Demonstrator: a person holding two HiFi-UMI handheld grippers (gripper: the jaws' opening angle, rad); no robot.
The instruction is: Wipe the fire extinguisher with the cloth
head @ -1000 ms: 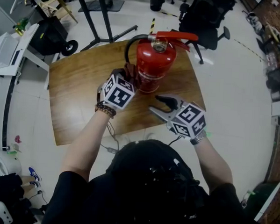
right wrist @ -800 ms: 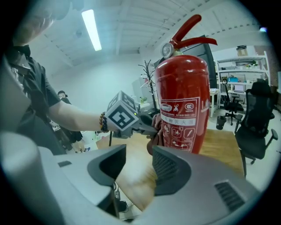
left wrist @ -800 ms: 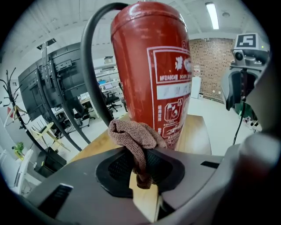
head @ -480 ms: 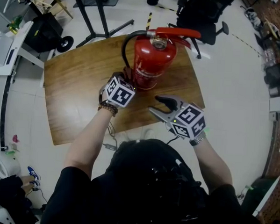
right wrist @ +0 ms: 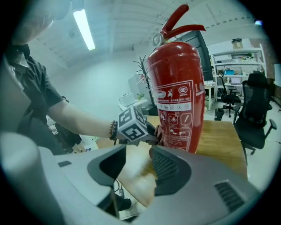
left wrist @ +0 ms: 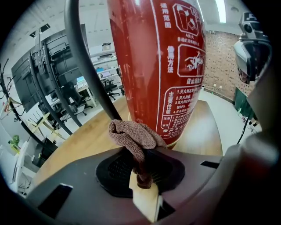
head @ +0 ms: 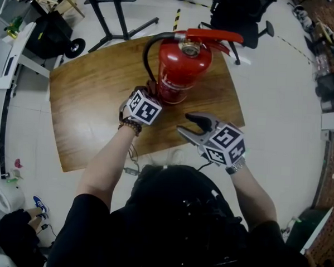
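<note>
One cloth (left wrist: 131,136) pinched in left gripper (left wrist: 141,175), just beside fire extinguisher (left wrist: 160,66)

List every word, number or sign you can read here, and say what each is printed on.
"使用方法": vertical white print on the fire extinguisher, left gripper view.
"拔出保险销": under a pictogram on the same body.
"主要性能": vertical, lower on it.
"粉灭火器": on it in the right gripper view.
The fine print beneath these is too small to read.
</note>
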